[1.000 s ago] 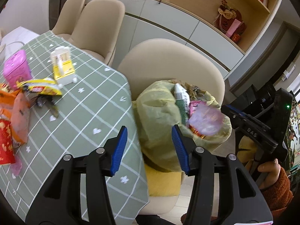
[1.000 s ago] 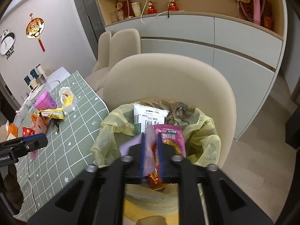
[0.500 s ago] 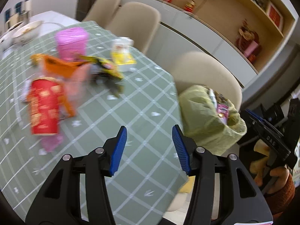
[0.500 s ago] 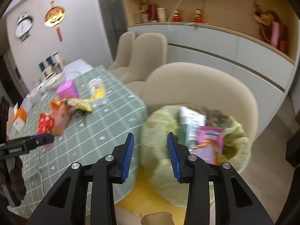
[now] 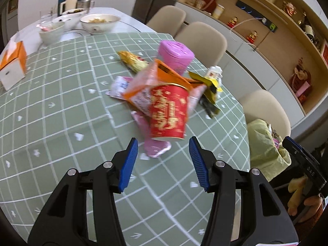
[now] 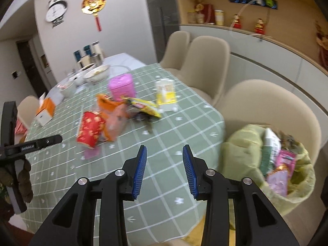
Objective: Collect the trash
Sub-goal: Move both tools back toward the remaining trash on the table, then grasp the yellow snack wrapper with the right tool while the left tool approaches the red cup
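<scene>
Facing the desk [image 5: 61,106], you are holding your left claw [image 5: 162,162] with its jaws apart and nothing between them, the red paper cup [image 5: 169,112] lying tipped just ahead amid crumpled wrappers [image 5: 143,82]. Your right claw [image 6: 164,170] is also gaping apart, hovering over the desk edge, with the yellow-green trash bag [image 6: 242,149] sitting to its right.

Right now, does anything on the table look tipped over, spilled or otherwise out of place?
Yes. The red paper cup lies on its side in a heap of wrappers mid-table, with a pink wrapper under it. No liquid is visible. The trash bag on the chair is stuffed to its rim.
</scene>
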